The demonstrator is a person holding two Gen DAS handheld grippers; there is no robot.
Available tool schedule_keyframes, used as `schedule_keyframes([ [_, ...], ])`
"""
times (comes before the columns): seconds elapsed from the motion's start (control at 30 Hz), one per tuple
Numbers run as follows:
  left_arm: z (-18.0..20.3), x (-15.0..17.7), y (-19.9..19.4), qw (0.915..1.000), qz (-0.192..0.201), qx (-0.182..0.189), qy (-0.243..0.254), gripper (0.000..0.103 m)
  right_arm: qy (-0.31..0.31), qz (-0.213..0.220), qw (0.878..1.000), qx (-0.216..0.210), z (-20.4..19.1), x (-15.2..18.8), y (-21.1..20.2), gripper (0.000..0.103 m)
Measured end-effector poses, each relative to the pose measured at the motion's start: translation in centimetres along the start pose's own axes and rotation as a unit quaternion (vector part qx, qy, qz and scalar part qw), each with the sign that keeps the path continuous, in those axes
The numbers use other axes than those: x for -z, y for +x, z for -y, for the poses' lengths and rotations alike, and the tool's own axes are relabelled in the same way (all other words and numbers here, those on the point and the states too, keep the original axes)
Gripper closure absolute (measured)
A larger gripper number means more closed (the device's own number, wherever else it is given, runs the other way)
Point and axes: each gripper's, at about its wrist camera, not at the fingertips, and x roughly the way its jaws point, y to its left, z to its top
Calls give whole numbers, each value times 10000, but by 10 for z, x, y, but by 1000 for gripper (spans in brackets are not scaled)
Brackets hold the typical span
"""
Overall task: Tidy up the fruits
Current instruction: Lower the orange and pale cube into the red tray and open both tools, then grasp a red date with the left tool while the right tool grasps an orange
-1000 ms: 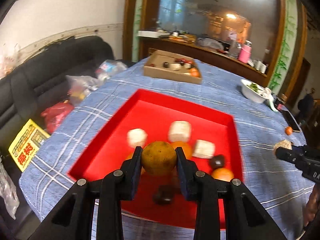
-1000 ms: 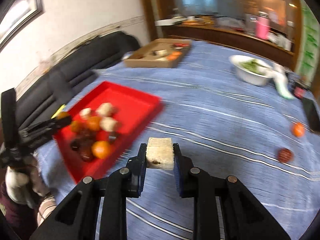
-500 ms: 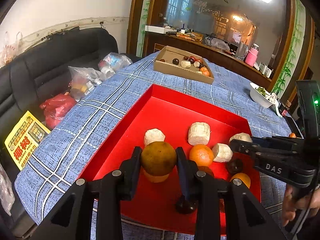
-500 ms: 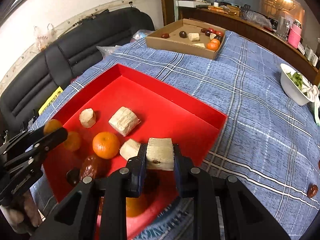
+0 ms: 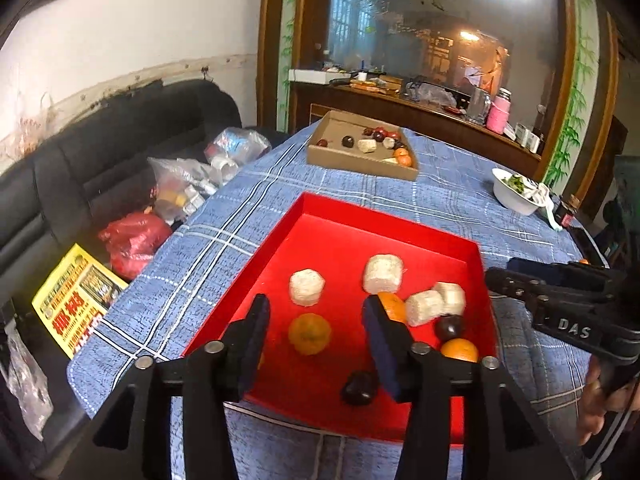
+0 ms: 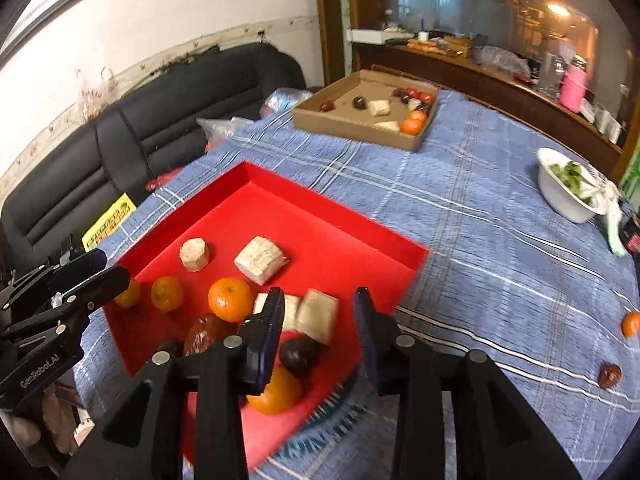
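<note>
A red tray lies on the blue checked tablecloth and holds several fruits: oranges, pale cut chunks and dark round fruits. My left gripper is open and empty above the tray's near part, over a yellowish orange. My right gripper is open and empty above the tray's right corner, over a pale chunk. The right gripper also shows at the right of the left wrist view. The left gripper shows at the left of the right wrist view.
A cardboard box with more fruits stands at the far side. A white bowl of greens sits far right. An orange and a dark fruit lie loose on the cloth. A black sofa with bags is left.
Both grippers opened. The left let go of the yellowish orange and the right let go of the pale chunk; both now lie in the red tray.
</note>
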Motion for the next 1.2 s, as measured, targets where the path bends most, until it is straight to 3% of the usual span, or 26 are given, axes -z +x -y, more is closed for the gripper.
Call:
schedule_keyframes([
  [0.17, 38, 3, -22, 9985, 261, -226, 432, 25, 124, 139, 9995, 239, 27, 24, -33, 64],
  [0.47, 106, 13, -46, 9897, 509, -273, 1307, 25, 281, 441, 9961, 710, 73, 68, -83, 59],
  [0.93, 167, 24, -47, 9828, 368, 21, 1807, 25, 1017, 724, 9852, 1176, 162, 113, -129, 56],
  [1.2, 182, 29, -27, 9821, -87, 803, 1700, 25, 1801, 668, 9700, 1488, 238, 134, -141, 56],
])
